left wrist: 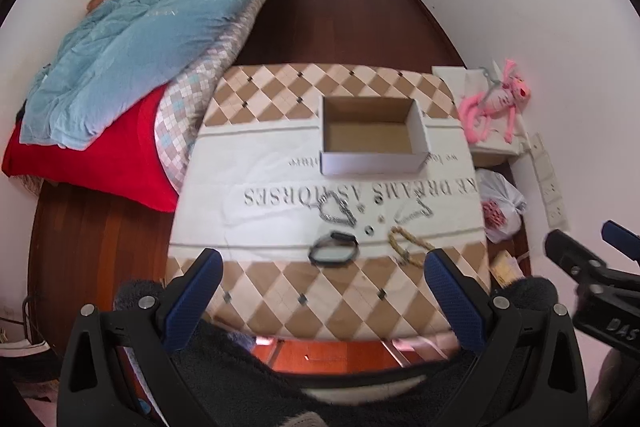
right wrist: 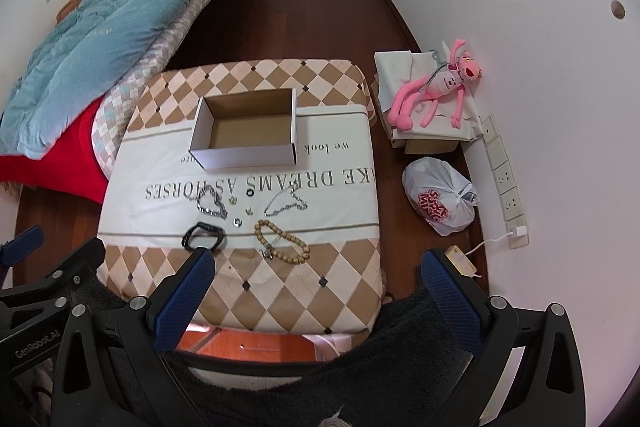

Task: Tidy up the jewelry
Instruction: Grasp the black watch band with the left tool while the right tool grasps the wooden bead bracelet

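An empty open cardboard box (left wrist: 374, 135) (right wrist: 246, 131) stands on the white cloth (left wrist: 260, 171) (right wrist: 344, 195) of a small checkered table. In front of it lie a black band (left wrist: 333, 249) (right wrist: 203, 235), a wooden bead bracelet (left wrist: 408, 241) (right wrist: 284, 241), two silver chains (left wrist: 336, 213) (right wrist: 211, 205) (right wrist: 286, 205) and small rings (left wrist: 369, 230) (right wrist: 237, 223). My left gripper (left wrist: 324, 291) is open and empty above the table's near edge. My right gripper (right wrist: 318, 287) is open and empty above the near right edge.
A bed with a blue quilt (left wrist: 152, 23) and red sheet (left wrist: 104, 155) lies left of the table. A pink plush toy (right wrist: 436, 87) on a box and a white plastic bag (right wrist: 440, 195) sit on the wooden floor at the right, by the wall.
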`<state>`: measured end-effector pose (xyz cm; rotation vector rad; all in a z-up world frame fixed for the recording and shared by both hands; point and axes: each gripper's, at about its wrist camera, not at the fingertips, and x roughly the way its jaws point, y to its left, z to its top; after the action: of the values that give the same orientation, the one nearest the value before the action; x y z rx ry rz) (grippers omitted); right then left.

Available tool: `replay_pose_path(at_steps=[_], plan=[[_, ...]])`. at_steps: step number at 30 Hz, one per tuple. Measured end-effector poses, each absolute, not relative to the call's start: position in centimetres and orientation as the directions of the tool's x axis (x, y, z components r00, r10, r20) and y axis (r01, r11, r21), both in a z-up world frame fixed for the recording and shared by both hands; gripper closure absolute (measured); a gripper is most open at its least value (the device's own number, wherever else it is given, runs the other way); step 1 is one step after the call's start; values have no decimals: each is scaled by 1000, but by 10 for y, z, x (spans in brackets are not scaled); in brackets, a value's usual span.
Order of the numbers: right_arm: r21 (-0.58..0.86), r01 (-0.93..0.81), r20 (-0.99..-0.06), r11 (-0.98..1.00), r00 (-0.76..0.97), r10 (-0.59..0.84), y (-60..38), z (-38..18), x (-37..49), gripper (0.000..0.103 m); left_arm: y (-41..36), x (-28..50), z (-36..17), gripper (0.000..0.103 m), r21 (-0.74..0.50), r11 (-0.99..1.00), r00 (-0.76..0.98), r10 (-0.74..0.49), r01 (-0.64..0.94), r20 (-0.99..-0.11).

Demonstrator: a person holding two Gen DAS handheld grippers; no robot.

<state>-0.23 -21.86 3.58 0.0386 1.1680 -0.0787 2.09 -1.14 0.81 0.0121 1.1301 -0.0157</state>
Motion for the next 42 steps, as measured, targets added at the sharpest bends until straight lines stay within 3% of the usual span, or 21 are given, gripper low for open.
replay_pose_path(at_steps=[4,7,9,11,20,22,24,26,31,32,33,36,37,39,40,41,42], plan=[[22,105,-905,994,426,-25,-232,27,11,0,-2,40,-19,0,37,999,448,38,-10,-893],[32,136,-917,990,397,-25,-241,-10,24,0,3,56,-53,0,75,997,425,83,-34,-902],[30,156,-934,987,357,-28,-245,-40,36,4,7,62,-75,0,89,995,396,100,-45,-913],[27,169,-948,985,316,-28,-248,-70,43,17,11,68,-101,0,98,993,351,112,-58,-930],[37,211,-989,977,148,5,-248,-192,55,31,22,72,-186,1,105,990,214,124,-97,-969],[34,209,-992,977,129,7,-245,-207,56,33,26,74,-199,7,94,990,192,113,-103,-975],[31,213,-993,977,115,6,-243,-221,58,36,31,75,-208,21,81,991,170,98,-108,-981],[30,218,-995,976,100,8,-241,-232,59,44,35,76,-215,24,60,992,153,77,-115,-985],[15,209,-995,978,103,-7,-237,-240,60,48,33,78,-232,24,12,997,121,21,-73,-992],[7,205,-995,979,103,-15,-236,-241,60,48,32,79,-235,29,1,998,113,9,-65,-994],[-8,195,-994,981,103,-29,-235,-243,60,48,29,78,-240,44,-13,999,98,-8,-53,-995],[-15,193,-994,981,107,-36,-233,-243,59,48,25,77,-243,69,-19,999,106,-15,-34,-994],[-16,192,-994,981,107,-37,-233,-242,60,48,22,76,-242,73,-14,1000,119,-12,-19,-993],[-16,185,-993,983,110,-37,-232,-242,60,50,21,77,-241,95,-24,1000,129,-23,-5,-991],[-17,179,-993,984,113,-38,-229,-240,59,62,19,76,-240,95,-21,1000,131,-20,0,-991],[-19,168,-992,986,123,-40,-226,-238,58,88,14,74,-236,95,-17,1000,130,-17,2,-991],[-22,157,-991,987,125,-42,-223,-237,56,93,13,72,-234,95,-13,1000,136,-14,10,-991]])
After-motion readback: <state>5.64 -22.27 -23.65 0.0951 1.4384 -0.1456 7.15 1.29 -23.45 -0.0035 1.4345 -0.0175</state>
